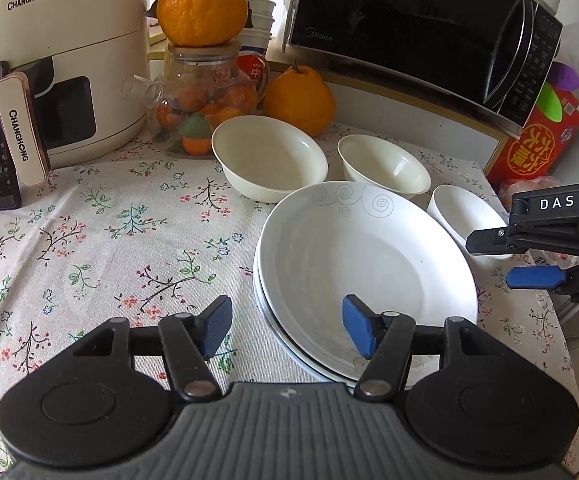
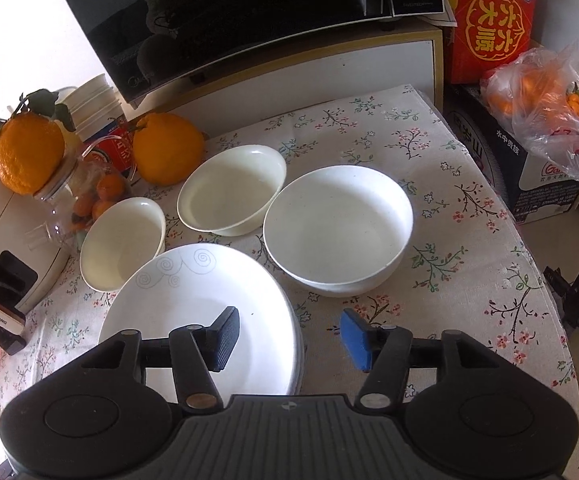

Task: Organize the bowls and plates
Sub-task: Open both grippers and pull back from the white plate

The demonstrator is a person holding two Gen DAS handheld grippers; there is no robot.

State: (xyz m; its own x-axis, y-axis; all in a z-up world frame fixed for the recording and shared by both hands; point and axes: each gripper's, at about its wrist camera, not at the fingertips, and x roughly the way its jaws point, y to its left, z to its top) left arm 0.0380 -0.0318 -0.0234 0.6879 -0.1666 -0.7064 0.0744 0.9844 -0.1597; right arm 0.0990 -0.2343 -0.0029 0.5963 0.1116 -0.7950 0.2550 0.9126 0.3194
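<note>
On the floral cloth, white swirl-patterned stacked plates (image 1: 365, 256) sit beneath both tongs, left (image 1: 287, 330) and right (image 2: 289, 340), spread wide.

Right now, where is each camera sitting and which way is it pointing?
Left wrist: rides the left gripper, low over the near left rim of the plate stack, facing the air fryer and microwave; its open jaws show, plus the right gripper entering from the right.
Right wrist: rides the right gripper, higher, over the plate stack's right edge, looking down toward the large bowl; only its own open jaws show.
Shared: plate stack, three bowls, microwave, floral tablecloth.
</note>
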